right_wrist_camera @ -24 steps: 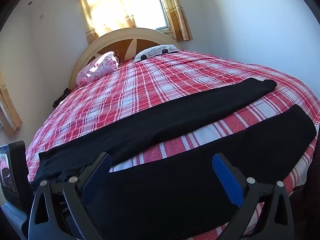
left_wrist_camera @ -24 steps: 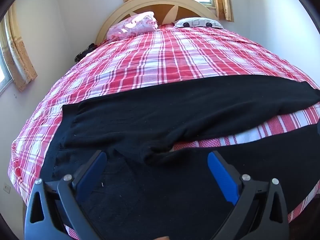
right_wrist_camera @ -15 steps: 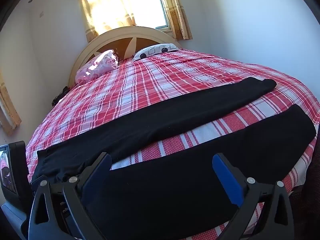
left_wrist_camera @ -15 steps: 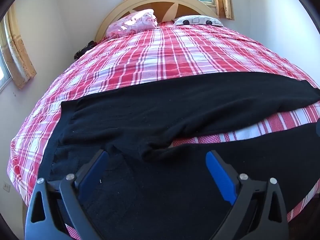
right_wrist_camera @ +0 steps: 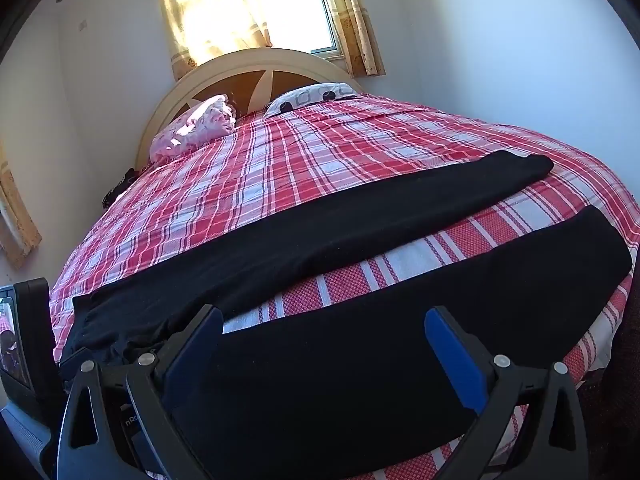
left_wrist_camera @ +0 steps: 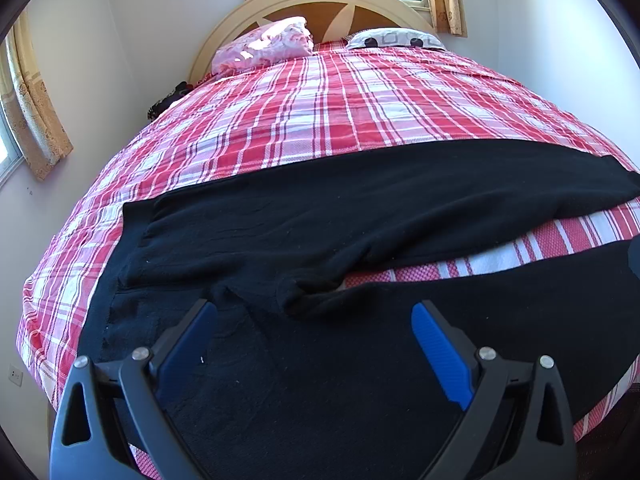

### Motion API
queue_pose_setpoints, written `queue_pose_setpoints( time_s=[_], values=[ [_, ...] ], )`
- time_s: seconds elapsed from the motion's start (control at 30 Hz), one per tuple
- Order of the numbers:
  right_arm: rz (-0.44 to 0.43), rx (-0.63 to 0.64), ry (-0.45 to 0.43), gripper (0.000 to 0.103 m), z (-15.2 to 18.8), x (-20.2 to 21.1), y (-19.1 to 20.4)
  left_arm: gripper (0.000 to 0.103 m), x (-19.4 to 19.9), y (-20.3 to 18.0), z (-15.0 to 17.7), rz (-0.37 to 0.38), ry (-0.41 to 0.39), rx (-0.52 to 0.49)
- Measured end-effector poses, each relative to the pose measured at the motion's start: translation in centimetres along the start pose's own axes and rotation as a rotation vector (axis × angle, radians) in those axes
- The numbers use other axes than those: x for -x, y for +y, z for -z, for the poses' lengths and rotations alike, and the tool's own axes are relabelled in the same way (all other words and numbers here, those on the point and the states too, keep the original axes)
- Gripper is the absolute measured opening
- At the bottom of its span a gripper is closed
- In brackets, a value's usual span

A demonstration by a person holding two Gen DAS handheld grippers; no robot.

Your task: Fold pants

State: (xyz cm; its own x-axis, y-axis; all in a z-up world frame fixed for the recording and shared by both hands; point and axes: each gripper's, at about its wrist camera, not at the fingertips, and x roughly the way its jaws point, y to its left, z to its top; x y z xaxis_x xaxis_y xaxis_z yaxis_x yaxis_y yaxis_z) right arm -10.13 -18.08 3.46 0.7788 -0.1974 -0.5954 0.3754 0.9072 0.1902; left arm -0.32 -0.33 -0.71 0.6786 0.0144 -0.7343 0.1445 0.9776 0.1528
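Black pants lie spread flat across the foot of a bed, waistband at the left and both legs running right with a strip of bedspread between them. My left gripper is open, hovering over the crotch and waist area of the near leg. In the right wrist view the pants show both legs to their hems. My right gripper is open above the middle of the near leg. Neither gripper holds any cloth.
The bed has a red and white plaid bedspread, a pink pillow, a patterned pillow and a curved headboard. Walls and curtained windows surround it. The left gripper's body shows at the left edge of the right wrist view.
Both grippers have shifted slightly lower and closer to the pants; the bed sits a little higher in the views. Both stay open and the pants have not moved.
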Motion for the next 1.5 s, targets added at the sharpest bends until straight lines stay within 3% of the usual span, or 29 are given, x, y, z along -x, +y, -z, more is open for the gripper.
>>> queue_pose_setpoints(
  time_s=[1.5],
  values=[
    [-0.003,0.009,0.002,0.102,-0.09,0.12,0.53,0.1,0.22,-0.03,-0.17,0.016,0.013,0.01]
  ],
)
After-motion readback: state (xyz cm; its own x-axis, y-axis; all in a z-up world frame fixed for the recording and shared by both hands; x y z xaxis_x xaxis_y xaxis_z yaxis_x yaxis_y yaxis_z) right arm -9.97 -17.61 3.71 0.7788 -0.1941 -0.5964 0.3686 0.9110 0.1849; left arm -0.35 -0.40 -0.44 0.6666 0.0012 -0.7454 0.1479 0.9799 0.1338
